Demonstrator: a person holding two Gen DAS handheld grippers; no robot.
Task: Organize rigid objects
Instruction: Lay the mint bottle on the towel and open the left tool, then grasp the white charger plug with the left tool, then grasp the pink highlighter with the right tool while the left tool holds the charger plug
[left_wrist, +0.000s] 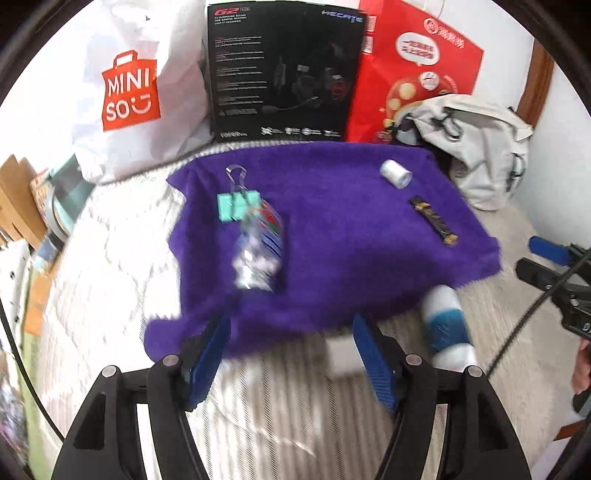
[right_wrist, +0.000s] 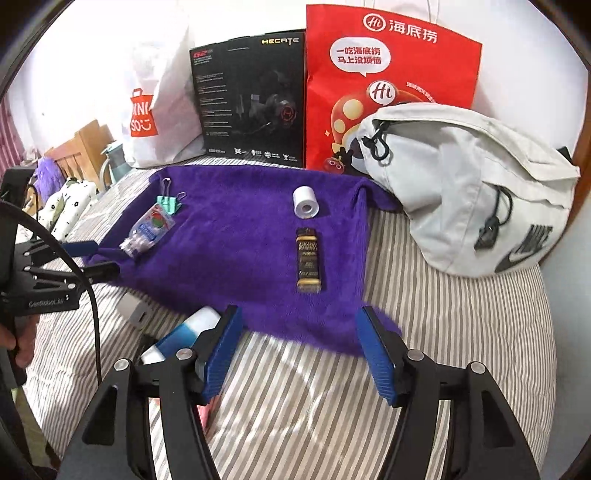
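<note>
Blue ribbed pads are seen spread wide on the left gripper (left_wrist: 291, 354), with nothing held between them; only the striped bedcover (right_wrist: 461, 332) and a blurred pale object lie below the gap. Just outside its right jaw a white bottle with a blue band (left_wrist: 445, 326) is laid on its side. Beyond the jaws a purple towel (left_wrist: 332, 229) is spread, and on it, ahead and left, a clear packet (left_wrist: 258, 247) is clamped by mint binder clips (left_wrist: 238, 206); its print cannot be read.

On the right gripper (right_wrist: 299, 354) the jaws are likewise held wide and empty. Straight ahead of them a black and gold bar (right_wrist: 309, 260) is set on the towel, its lettering too small to read, and just beyond it a white tape roll (right_wrist: 306, 202).

Farther out, a white bag marked "MINISO" (left_wrist: 129, 92), a black box printed "G2" and "HECATE" (right_wrist: 251, 99), a red bag lettered "Hi 海底捞" (right_wrist: 391, 55) and a grey bag with the Nike swoosh (right_wrist: 480, 192) are ranged. "GenRobot.AI" is read on the other gripper's body at the left edge of the right view.
</note>
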